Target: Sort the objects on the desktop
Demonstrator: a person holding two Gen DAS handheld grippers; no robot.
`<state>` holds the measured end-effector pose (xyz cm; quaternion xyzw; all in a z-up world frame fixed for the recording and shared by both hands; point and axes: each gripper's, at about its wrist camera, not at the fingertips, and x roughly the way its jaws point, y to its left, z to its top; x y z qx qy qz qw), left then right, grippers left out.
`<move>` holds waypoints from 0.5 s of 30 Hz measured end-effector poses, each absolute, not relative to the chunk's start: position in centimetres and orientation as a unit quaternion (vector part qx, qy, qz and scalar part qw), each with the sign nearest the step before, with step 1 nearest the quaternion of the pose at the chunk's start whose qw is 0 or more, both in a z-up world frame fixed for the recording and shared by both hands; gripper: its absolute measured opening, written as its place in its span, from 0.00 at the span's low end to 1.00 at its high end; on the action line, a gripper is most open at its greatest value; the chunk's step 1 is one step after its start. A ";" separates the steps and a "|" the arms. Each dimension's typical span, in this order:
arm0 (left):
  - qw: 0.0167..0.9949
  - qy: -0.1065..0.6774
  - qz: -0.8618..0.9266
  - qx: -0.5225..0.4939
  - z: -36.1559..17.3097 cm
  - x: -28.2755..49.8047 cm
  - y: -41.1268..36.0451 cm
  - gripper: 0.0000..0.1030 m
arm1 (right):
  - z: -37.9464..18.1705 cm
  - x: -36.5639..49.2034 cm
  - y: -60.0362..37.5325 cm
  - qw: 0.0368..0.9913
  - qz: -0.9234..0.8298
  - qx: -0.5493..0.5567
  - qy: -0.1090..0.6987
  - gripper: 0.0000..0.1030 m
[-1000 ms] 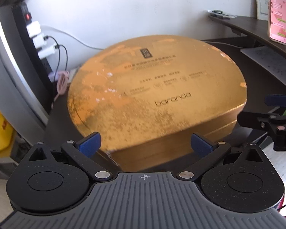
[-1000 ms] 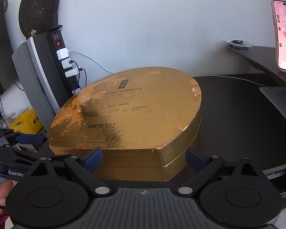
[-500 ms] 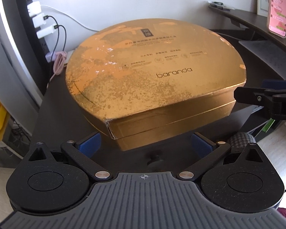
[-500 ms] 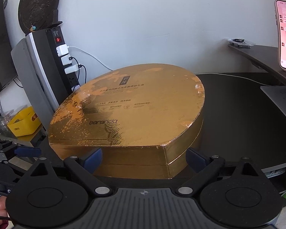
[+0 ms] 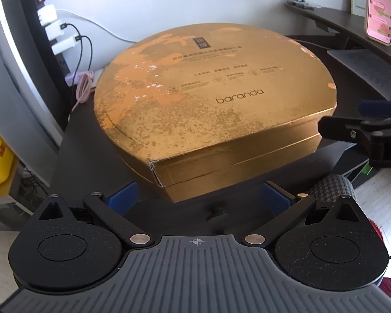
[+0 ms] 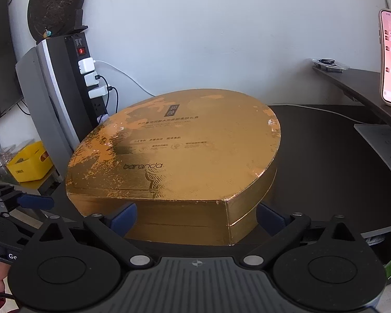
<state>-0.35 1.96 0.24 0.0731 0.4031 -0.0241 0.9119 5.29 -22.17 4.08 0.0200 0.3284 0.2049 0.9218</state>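
The gold box (image 5: 213, 104) is seen resting flat on the dark surface (image 6: 325, 172), flanked near its front corners by the wide, empty left tool (image 5: 199, 198) and the right tool (image 6: 196, 216), just opened wider, so sorting is judged barely begun.

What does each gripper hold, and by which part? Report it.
Nothing is held. The left gripper and the right gripper are open at near corners of the gold box; the right's jaws just widened.

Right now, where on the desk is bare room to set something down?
Free: dark desk right of the gold box, bordered by the white cable behind. Crowded: left of the box, by the power strip and pink cable.
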 end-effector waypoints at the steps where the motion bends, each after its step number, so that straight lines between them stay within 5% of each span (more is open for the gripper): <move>1: 0.912 0.403 -0.025 0.071 0.1 -0.2 1.9 1.00 | 4.2 5.3 -22.2 0.923 0.203 0.019 0.326 0.96; 15: 0.904 0.420 -0.024 0.073 -1.2 0.9 1.5 1.00 | 3.4 5.6 -22.1 0.921 0.197 0.023 0.335 0.96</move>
